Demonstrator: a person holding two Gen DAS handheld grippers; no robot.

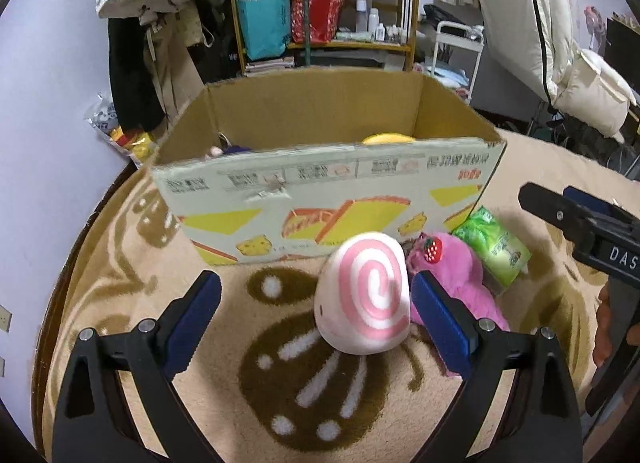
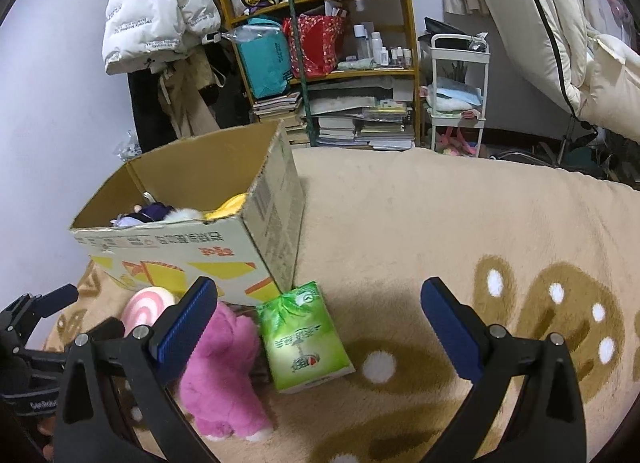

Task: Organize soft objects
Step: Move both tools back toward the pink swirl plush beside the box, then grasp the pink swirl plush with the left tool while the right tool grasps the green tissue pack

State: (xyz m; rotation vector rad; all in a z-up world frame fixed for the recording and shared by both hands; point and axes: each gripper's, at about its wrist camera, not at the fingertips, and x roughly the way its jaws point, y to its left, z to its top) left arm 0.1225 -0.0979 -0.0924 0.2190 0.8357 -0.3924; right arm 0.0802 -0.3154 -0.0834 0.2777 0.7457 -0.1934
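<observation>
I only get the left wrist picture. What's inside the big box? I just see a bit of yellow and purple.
Observer: The right wrist view looks further into the cardboard box: a purple toy, something white and fluffy, and a yellow soft thing.
Operator: Is the other tool holding anything?
Observer: No. The right tool is open over bare blanket.
Operator: Where's the pink bunny's bottom?
Observer: The pink plush ends in white-tipped feet resting on the blanket, beside the green tissue pack.
</observation>
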